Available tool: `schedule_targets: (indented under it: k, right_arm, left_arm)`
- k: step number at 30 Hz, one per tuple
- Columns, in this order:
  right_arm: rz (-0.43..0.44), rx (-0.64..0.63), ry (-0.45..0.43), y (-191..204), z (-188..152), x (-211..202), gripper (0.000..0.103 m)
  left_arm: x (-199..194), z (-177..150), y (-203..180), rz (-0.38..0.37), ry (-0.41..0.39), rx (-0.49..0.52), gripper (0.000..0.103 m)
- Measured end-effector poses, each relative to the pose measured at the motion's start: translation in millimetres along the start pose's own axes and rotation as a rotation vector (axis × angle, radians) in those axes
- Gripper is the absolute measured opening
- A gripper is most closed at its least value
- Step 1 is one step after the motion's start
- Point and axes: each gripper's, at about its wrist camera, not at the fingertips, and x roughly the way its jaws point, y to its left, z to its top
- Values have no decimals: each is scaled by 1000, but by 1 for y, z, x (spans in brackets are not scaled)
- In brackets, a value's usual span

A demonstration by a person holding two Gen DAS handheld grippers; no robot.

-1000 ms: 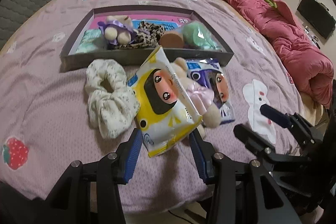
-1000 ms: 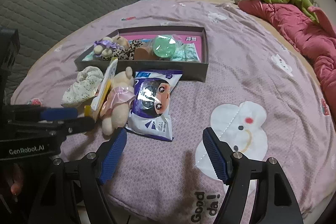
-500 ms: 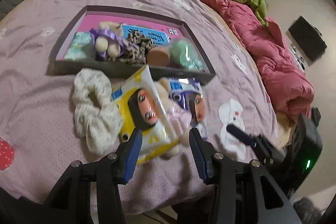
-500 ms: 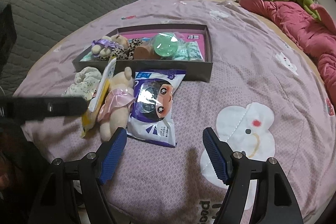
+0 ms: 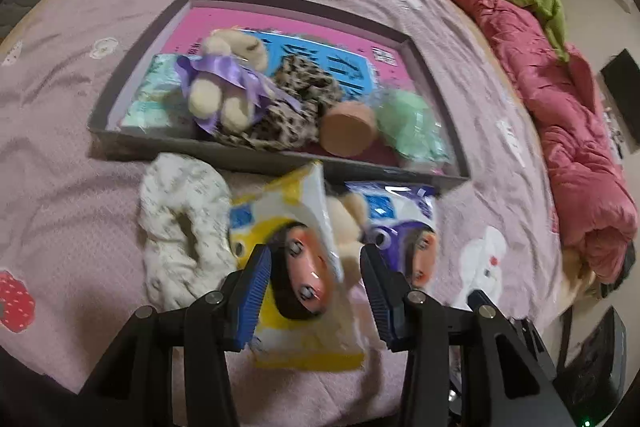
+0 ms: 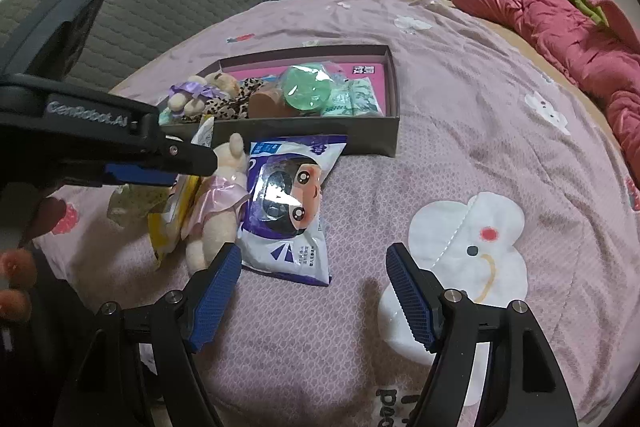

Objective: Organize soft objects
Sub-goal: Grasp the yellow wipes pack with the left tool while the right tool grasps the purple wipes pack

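Packets number two (image 6: 289,203) (image 5: 298,267); one cream scrunchie (image 5: 180,223) beside them.

The shallow dark cardboard tray (image 5: 120,143) is crowded along its near wall by a purple-ribboned plush bear (image 5: 224,83), a leopard-print scrunchie (image 5: 292,111) and a green round pouch (image 5: 408,123); its pink far half (image 5: 280,23) lies bare; before the near wall, a white floral scrunchie (image 5: 180,227), a yellow cartoon packet (image 5: 296,267) and a purple cartoon packet (image 6: 288,203) block the approach; the lilac bedspread (image 6: 460,131) to the right stays open.
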Motion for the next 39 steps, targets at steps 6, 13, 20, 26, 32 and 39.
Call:
schedule_targets:
  k: [6,13,20,26,32,39]
  right_arm:
    - [10,-20,45,4,0,14,76]
    - [8,-57,79,12,0,30,76]
    - [1,-42,49,17,8,52,76]
    - [-16,28,6,-2,19,57,75]
    - [26,174,-15,-45,24,52,46]
    - [90,228,-37,-62,25,46,42]
  left_arm:
    - [8,6,12,-2,39,-22,46]
    - [5,3,21,-20,46,-24,46]
    - [5,3,22,-43,54,-18,46]
    - [7,6,19,-52,60,-11,46]
    - [14,7,15,-47,75,-10,46]
    - [16,7,16,-27,87,-25,42]
